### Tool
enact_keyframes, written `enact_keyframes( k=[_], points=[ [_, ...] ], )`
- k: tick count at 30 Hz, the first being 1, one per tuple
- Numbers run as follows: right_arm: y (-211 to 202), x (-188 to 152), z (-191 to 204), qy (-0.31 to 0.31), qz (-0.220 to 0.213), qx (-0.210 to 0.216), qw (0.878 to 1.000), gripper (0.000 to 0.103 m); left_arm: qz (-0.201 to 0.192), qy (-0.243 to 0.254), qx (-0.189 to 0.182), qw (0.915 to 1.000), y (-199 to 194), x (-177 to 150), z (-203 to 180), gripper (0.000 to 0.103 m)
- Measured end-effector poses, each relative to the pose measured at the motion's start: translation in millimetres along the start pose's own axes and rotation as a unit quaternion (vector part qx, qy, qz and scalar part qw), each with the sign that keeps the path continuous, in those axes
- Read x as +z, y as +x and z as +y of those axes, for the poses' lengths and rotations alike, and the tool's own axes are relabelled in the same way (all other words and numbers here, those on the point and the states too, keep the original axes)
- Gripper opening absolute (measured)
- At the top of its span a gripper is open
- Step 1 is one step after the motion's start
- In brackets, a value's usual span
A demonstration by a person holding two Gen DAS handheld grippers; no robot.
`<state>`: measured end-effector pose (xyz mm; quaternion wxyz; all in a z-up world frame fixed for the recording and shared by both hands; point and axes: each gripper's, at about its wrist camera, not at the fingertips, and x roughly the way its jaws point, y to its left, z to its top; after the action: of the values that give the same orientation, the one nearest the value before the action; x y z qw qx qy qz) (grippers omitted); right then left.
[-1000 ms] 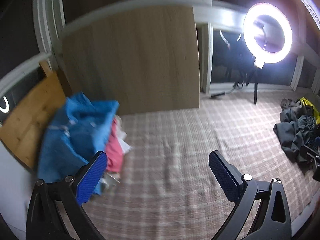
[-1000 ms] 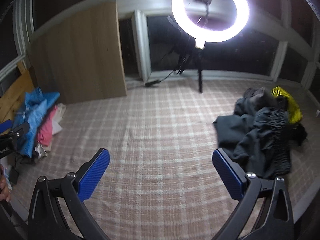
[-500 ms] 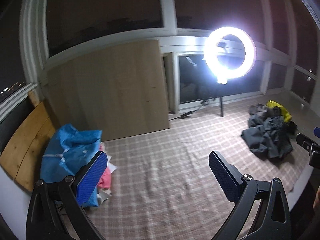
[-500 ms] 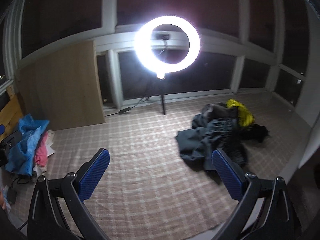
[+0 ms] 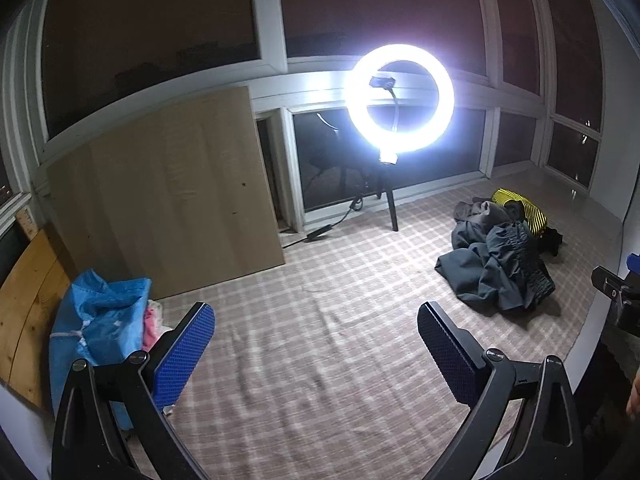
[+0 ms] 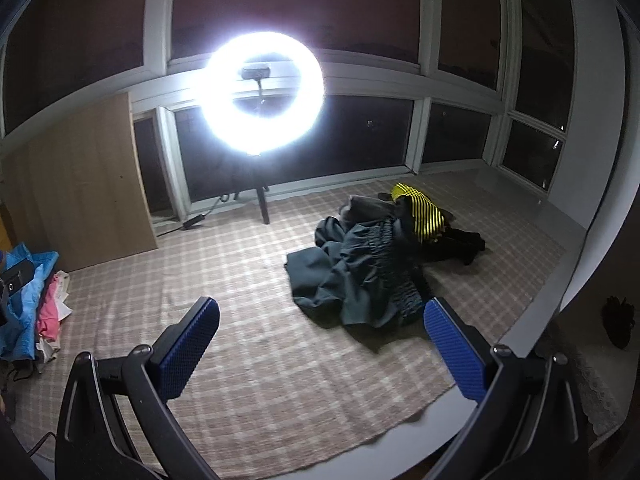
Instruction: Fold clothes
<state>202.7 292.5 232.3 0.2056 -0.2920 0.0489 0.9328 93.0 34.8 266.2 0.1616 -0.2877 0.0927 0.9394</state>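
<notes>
A heap of dark grey clothes lies crumpled on the checked cloth, with a yellow-and-black striped garment at its far side. A second heap, blue with pink under it, sits at the left edge. My left gripper is open and empty, held above the middle of the cloth. My right gripper is also open and empty, its right finger just in front of the dark heap. Part of the right gripper shows at the far right of the left wrist view.
A lit ring light on a dark tripod stands at the back by the windows, with a cable on the floor. A tall wooden board leans at the back left. The white platform edge runs along the right.
Both views have swung up and to the right and pulled back, away from the blue heap, so the dark heap and the ring light now sit more central. Both grippers stayed open.
</notes>
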Motion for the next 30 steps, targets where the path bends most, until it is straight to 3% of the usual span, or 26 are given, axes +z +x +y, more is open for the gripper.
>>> enact_keyframes(
  k=[22,23,25,26,27,30],
  points=[
    [125.7,54.3,-131.0,-0.028,-0.001,0.042,0.999,0.102,0.022,-0.03,0.055,0.9978,69.7,37.2,-115.1,0.102],
    [134.1,56.5,-140.2,-0.025,0.002,0.041,0.999,0.099,0.024,-0.032,0.058,0.9975,72.4,39.0,-118.0,0.102],
    [162.0,62.0,-166.1,-0.016,0.019,0.036,0.999,0.082,0.028,-0.035,0.069,0.9966,77.9,41.7,-123.1,0.102],
    [175.9,64.7,-179.1,-0.011,0.028,0.034,0.999,0.069,0.031,-0.036,0.074,0.9961,80.5,42.7,-125.1,0.102],
    [189.9,67.4,-192.0,-0.006,0.036,0.031,0.999,0.065,0.035,-0.04,0.079,0.9955,83.6,43.2,-126.7,0.102],
    [230.3,72.7,-221.4,0.004,0.058,0.029,0.998,0.065,0.049,-0.046,0.091,0.9936,94.8,42.6,-131.7,0.102]
  ],
)
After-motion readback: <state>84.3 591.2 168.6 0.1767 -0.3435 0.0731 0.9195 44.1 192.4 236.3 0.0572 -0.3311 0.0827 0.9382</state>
